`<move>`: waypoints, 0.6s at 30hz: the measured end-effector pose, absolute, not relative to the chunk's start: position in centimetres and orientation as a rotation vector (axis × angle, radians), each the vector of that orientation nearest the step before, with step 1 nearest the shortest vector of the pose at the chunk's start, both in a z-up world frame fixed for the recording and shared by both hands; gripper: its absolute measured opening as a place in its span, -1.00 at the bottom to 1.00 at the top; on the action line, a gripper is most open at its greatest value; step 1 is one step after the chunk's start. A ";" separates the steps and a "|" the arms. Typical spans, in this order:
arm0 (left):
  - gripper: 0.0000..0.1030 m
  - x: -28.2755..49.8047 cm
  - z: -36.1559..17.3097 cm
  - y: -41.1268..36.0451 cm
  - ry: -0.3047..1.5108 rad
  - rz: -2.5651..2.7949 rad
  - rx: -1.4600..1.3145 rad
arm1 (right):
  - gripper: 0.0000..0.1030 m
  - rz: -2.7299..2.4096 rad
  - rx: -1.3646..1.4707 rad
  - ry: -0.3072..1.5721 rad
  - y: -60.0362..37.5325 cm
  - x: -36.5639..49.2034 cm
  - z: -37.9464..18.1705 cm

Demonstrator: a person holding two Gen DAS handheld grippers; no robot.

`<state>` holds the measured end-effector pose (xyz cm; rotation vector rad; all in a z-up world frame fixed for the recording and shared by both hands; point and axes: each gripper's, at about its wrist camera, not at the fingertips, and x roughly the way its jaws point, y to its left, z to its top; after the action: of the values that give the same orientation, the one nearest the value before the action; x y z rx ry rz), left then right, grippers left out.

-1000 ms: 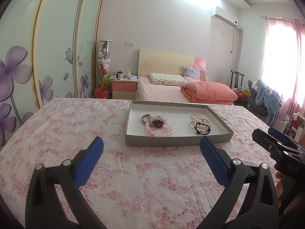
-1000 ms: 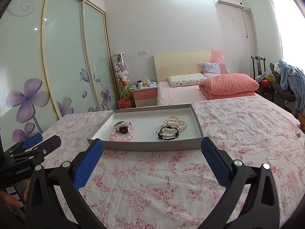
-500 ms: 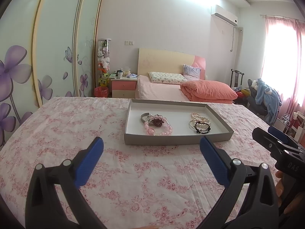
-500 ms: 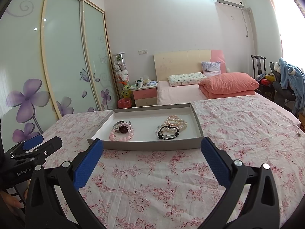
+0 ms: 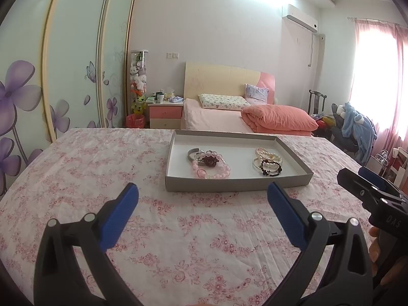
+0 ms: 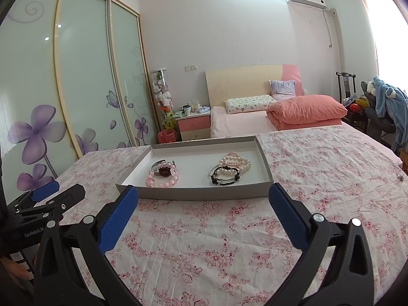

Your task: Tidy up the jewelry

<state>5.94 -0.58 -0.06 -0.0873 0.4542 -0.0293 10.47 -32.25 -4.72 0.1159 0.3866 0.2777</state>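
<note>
Both grippers idle short of the tray [image 5: 237,185]: left gripper [image 5: 202,213] has its blue fingers [image 5: 119,216] spread wide with nothing between them, right gripper [image 6: 204,213] likewise spread and empty. The jewelry sits in the grey tray on the floral bedspread [image 5: 102,168] in two piles, well apart — a pink bead bracelet [image 5: 211,169] lying over a dark red beaded piece [image 5: 210,156] and a silver cuff [image 5: 192,153] on the left side, a pearl bracelet [image 5: 267,154] touching a black bead bracelet [image 5: 270,167] and a thin silver bangle [image 5: 256,162] on the right. Main risk, as I read it: the pieces overlap, so pinching one will likely drag or lift its neighbour; round beads may also squirt out of flat pads. The tray is light card on a soft bed — a push on its near wall could slide or tip it rather than hold. The wall stands between the fingers and the pieces, so approach should come from above. Otherwise the path is clear. Second bed [image 5: 229,119], nightstand [image 5: 165,114] and wardrobe doors [image 5: 76,63] are far behind, not a factor.
</note>
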 end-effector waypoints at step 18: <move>0.92 6.2 -0.2 -0.6 0.461 -0.026 -0.089 | 0.97 0.277 0.118 0.398 -32.0 10.5 -4.9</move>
<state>6.16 -0.60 -0.18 -0.0893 0.4614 -0.0257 10.46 -32.02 -4.87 0.1179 0.3976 0.2771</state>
